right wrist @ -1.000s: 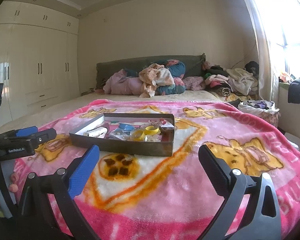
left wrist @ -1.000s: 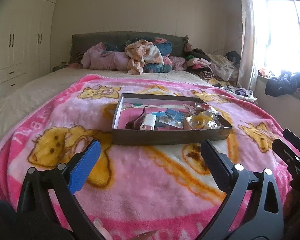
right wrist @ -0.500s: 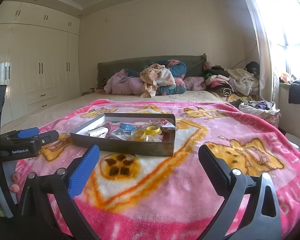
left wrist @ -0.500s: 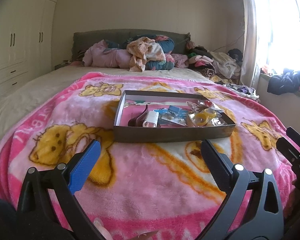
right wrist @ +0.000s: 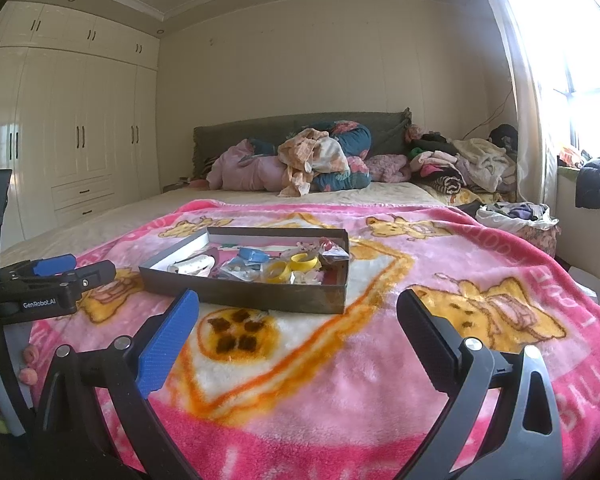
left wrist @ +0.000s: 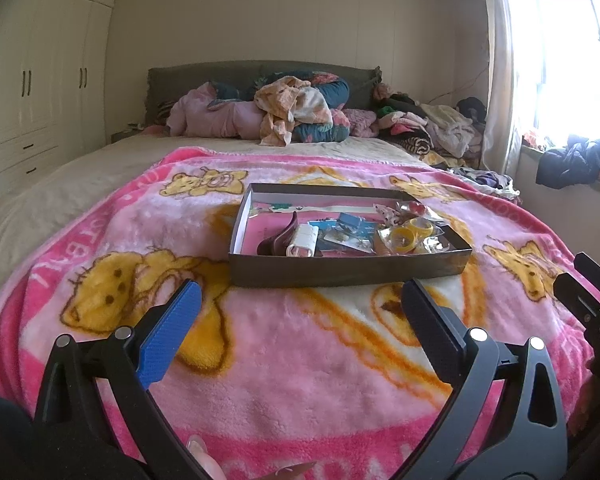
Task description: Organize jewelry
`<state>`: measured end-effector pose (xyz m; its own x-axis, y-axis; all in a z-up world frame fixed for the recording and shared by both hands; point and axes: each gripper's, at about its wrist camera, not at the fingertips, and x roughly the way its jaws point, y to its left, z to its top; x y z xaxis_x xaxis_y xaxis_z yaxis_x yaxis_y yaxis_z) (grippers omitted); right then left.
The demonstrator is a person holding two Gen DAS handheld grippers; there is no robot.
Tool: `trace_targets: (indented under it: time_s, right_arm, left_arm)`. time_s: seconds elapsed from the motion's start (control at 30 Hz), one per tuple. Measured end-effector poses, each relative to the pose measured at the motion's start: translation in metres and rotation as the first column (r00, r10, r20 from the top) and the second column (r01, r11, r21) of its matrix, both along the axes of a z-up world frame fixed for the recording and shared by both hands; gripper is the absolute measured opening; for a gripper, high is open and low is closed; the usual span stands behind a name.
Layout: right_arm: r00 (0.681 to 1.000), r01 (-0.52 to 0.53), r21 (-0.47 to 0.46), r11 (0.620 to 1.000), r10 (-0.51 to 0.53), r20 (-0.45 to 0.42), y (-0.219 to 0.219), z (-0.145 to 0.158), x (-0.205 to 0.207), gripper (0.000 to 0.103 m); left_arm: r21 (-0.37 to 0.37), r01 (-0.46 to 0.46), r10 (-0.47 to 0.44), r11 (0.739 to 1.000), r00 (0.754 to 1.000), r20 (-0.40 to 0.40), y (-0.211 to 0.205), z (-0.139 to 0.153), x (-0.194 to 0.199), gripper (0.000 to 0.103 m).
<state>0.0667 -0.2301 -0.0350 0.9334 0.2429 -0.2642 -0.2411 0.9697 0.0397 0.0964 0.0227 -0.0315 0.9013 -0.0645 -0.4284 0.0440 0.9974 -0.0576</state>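
Both the left gripper (left wrist: 300, 300) and right gripper (right wrist: 298, 308) are held spread wide with nothing gripped, while the jewelry box (left wrist: 340, 270), filled with 2 yellow rings (left wrist: 412, 234) and trinkets, is seen ahead of the fingertips on the pink blanket (left wrist: 300, 360).

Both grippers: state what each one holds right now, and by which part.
Nothing is held. The left gripper and the right gripper are both open above the pink blanket, short of the box of jewelry.

Pink bear blanket (left wrist: 284, 360) on bed, clothes heap (left wrist: 288, 116), white wardrobe (right wrist: 80, 152)
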Motion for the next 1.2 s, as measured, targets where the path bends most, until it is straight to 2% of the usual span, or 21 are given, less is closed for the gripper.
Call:
trace_targets:
  time_s: [1.2]
  right_arm:
    - [1.000, 0.002, -0.007, 1.000, -0.002, 0.022, 0.0026, -0.0020, -0.0017, 0.097]
  left_arm:
    - [-0.004, 0.003, -0.003, 1.000, 1.000, 0.002, -0.0006, 0.0012, -0.0002, 0.091]
